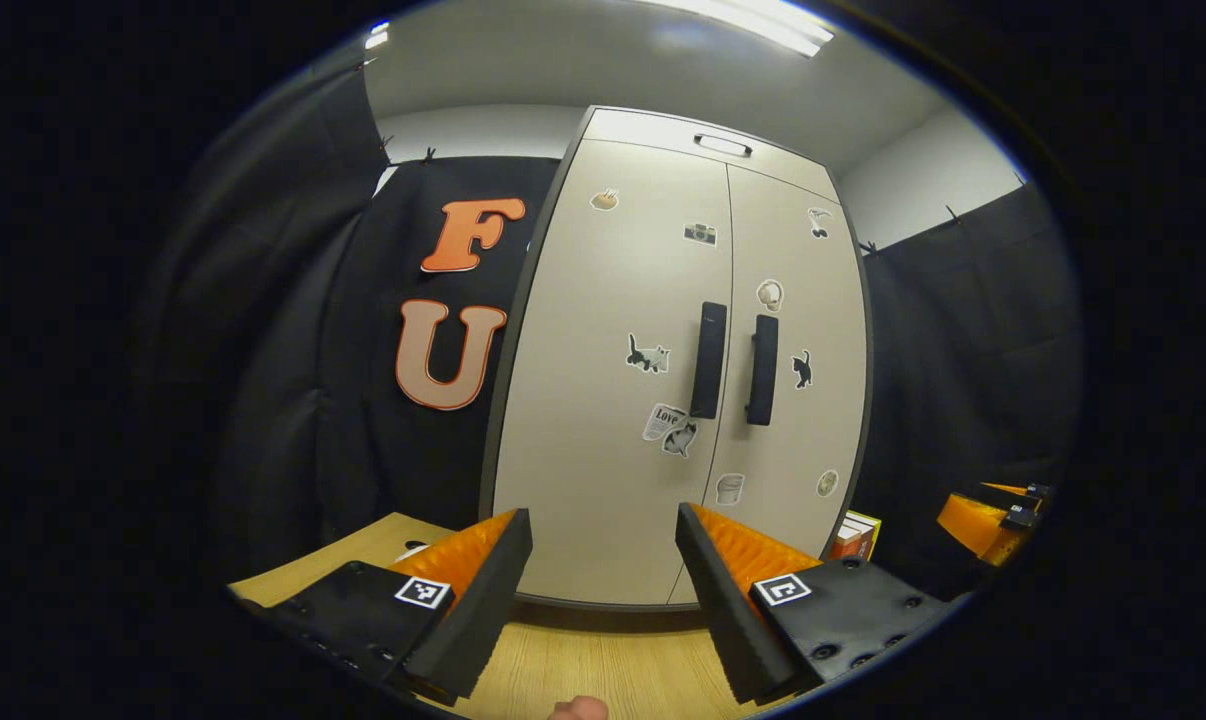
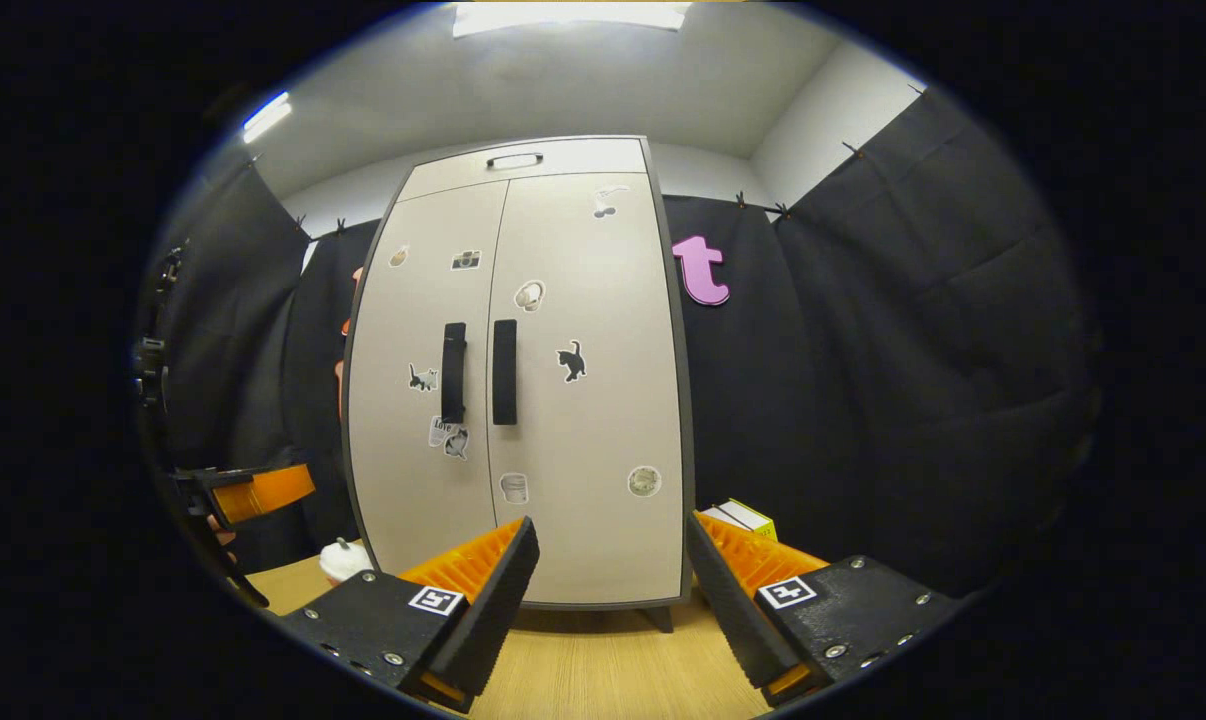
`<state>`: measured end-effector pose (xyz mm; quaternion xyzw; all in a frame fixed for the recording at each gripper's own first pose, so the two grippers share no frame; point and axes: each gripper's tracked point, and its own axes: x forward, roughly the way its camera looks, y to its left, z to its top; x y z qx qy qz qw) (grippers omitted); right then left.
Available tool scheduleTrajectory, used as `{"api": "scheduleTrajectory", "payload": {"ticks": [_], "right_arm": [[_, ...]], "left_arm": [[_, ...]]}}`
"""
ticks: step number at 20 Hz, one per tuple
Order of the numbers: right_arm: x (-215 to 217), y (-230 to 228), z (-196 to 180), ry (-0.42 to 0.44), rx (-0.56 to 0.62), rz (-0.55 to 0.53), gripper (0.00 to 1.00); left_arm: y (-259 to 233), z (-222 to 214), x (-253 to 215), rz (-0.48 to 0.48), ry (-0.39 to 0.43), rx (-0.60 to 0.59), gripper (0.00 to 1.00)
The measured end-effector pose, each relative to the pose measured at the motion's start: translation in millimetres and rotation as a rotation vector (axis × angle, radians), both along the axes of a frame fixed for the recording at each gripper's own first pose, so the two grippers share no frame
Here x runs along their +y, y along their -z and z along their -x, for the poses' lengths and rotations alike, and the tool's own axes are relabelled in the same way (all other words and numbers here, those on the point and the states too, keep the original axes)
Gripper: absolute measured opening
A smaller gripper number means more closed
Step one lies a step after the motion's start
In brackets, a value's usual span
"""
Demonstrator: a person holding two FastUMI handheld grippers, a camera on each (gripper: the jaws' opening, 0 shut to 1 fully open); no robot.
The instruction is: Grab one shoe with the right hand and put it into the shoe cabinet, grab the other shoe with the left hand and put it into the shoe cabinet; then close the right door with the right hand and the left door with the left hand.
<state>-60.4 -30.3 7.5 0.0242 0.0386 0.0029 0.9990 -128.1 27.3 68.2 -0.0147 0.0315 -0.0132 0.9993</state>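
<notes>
The pale shoe cabinet [image 1: 603, 300] stands upright on the wooden table, both doors shut flush, so its inside is hidden. Two dark vertical handles [image 1: 708, 360] [image 1: 761, 370] sit side by side at the middle seam. My left gripper [image 1: 603, 560] hangs open in front of the left door, with nothing between its fingers. In the right gripper view the same cabinet [image 2: 583, 440] faces me, and my right gripper [image 2: 613, 560] is open and empty before its right door. Off to the left there, the left gripper [image 2: 248, 492] is apart from the cabinet.
The wooden table [image 2: 583, 670] runs under the cabinet. A small white object [image 2: 343, 560] lies on it left of the cabinet. A box or books [image 2: 738, 518] rest at the cabinet's right foot. A fingertip [image 1: 578, 708] shows at the bottom edge.
</notes>
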Motion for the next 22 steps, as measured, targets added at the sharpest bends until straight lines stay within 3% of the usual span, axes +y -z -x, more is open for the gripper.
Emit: {"api": "scheduleTrajectory", "payload": {"ticks": [7, 22], "right_arm": [[-13.8, -10.6, 4.9, 0.026, -0.025, 0.048, 0.92], [-9.6, -3.9, 3.6, 0.024, -0.013, 0.018, 0.92]], "left_arm": [[9.4, 11.9, 21.4, -0.035, -0.062, 0.025, 0.95], [-5.8, 10.8, 17.2, -0.042, -0.046, 0.001, 0.95]]}}
